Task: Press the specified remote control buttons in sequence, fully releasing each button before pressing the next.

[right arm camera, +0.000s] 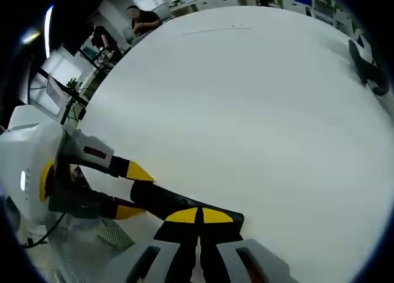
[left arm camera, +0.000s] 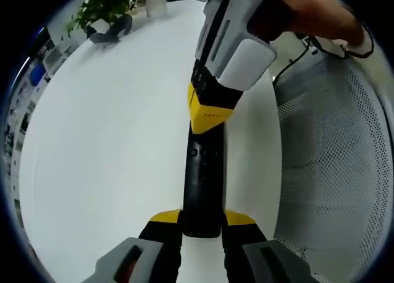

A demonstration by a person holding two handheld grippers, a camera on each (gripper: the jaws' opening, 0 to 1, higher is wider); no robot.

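The slim black remote control [left arm camera: 201, 184] is clamped at its near end by the left hand-held gripper [left arm camera: 201, 224] above the white counter [left arm camera: 104, 147]. The right hand-held gripper [left arm camera: 208, 118] – jaws closed together, yellow tips on the far end – is best pushed straight down, then lifted fully clear before the next button is pressed.

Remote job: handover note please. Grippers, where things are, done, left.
Left gripper: jaws shut on the near end of the black remote, holding it over the white table.
Right gripper: jaws closed together, yellow tips down on the remote's far end, at the buttons; the right gripper view shows the same contact.
Done: remote gripped and steadied, one press under way.
Left: which button is pressed cannot be read. Release fully, then continue the sequence.
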